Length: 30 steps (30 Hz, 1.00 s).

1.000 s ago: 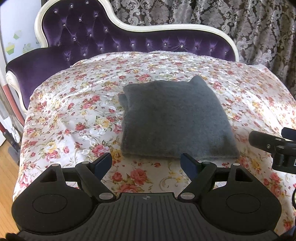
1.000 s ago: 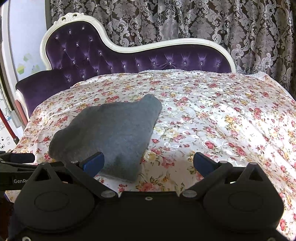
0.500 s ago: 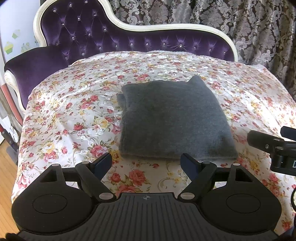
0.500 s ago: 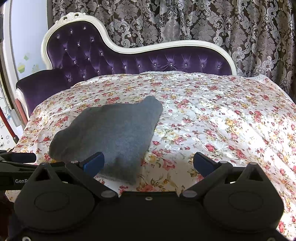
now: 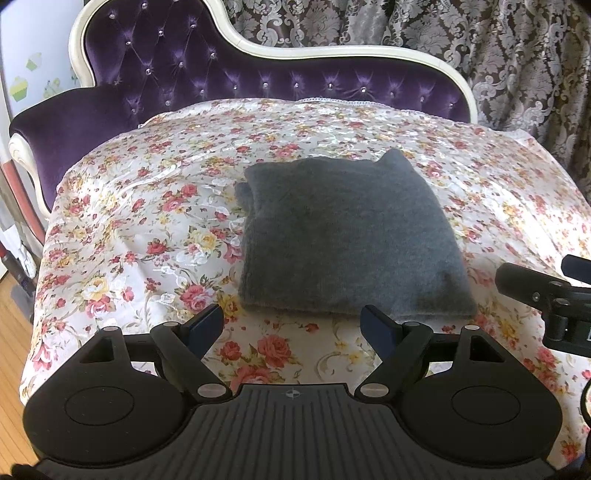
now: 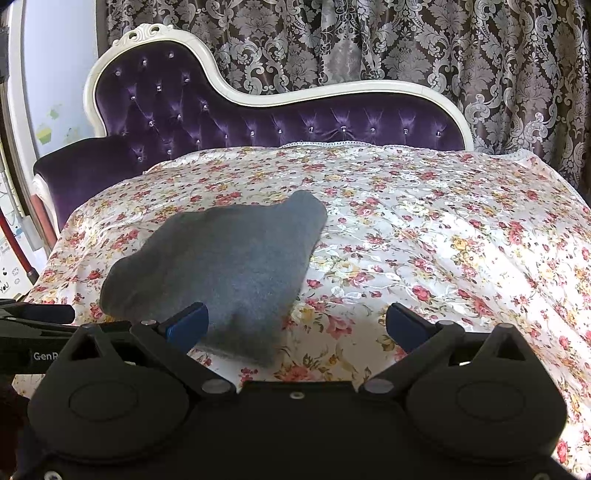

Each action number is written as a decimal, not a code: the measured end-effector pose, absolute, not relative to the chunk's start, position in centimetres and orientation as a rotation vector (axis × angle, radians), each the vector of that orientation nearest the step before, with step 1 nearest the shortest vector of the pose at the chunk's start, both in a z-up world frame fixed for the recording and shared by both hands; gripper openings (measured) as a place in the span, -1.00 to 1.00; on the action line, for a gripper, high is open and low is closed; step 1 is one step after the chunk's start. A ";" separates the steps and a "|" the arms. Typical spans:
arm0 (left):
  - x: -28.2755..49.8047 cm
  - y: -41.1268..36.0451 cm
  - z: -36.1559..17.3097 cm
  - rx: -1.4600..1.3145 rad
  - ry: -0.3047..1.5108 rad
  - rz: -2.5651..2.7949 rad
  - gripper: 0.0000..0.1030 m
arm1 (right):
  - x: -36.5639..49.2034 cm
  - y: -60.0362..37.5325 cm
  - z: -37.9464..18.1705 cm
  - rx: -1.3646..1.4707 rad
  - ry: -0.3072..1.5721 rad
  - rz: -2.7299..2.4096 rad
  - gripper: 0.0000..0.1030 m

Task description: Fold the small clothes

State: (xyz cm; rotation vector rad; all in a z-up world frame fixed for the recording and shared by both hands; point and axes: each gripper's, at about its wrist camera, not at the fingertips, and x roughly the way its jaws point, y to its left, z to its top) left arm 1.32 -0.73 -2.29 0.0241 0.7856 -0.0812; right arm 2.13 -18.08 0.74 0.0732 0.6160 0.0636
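Folded grey garment (image 5: 347,240) lies flat on the floral bedspread (image 5: 147,221), at 12 o'clock just beyond my left gripper (image 5: 291,325), whose jaws are spread and empty. My right gripper (image 6: 297,325) is also released, with the garment at its 10 o'clock. Only the right view shows the carved headboard crest (image 6: 147,33); only the left shows wood floor (image 5: 11,339).

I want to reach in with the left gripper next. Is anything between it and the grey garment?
Nothing visible. Only bare flowered bedspread lies between the open left gripper and the folded grey garment.
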 end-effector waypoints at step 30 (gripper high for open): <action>1.3 -0.7 -2.2 0.032 0.782 -0.091 0.56 | 2.1 -18.6 0.7 0.088 0.611 0.068 0.98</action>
